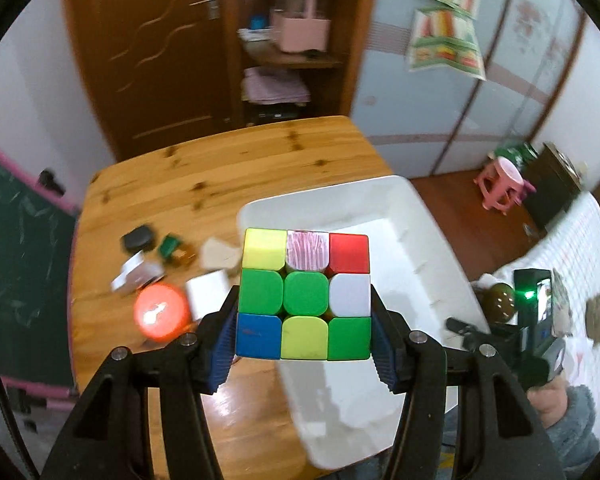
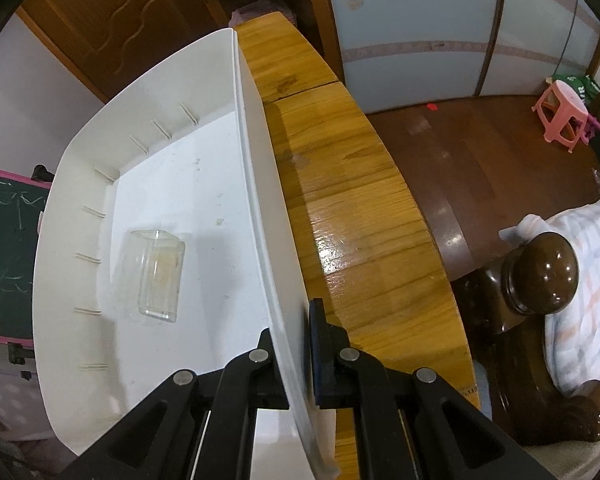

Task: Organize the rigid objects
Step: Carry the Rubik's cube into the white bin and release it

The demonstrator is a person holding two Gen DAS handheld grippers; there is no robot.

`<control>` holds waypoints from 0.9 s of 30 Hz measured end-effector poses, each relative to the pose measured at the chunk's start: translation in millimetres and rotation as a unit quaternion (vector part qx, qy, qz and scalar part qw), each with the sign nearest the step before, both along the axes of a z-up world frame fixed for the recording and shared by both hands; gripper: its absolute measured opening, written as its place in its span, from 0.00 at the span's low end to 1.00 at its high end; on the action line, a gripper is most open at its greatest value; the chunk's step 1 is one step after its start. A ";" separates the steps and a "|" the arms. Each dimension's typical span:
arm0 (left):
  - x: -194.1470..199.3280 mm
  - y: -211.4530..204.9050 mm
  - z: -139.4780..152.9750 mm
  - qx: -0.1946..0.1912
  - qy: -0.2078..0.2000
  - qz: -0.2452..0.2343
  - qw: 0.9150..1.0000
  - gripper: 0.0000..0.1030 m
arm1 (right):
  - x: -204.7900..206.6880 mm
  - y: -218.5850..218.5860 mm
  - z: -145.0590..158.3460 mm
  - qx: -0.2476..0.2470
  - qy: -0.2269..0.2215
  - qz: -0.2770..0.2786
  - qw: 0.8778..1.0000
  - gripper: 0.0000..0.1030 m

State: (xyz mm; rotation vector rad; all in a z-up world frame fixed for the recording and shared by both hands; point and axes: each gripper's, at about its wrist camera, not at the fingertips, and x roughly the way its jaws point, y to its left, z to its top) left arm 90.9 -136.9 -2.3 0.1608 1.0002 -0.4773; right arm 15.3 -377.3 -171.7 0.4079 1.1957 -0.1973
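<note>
Above the near edge of the white bin (image 1: 412,216), the left gripper (image 1: 304,336) clamps a Rubik's cube (image 1: 305,294) between its jaws for dropping in, while the right gripper (image 2: 296,344) pinches the bin's wall, probably steadying it on the tabletop (image 2: 364,208).

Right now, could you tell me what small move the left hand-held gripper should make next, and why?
Probably carry the Rubik's cube over the white bin and lower it: the left hand-held gripper holds it above the rim, while the right hand-held gripper steadies the wall.
</note>
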 end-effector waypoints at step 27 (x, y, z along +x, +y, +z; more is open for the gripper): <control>71.6 -132.2 -139.8 0.108 0.138 -0.033 0.984 0.59 | -7.2 -3.6 -4.9 0.019 -0.017 -0.005 1.000 0.07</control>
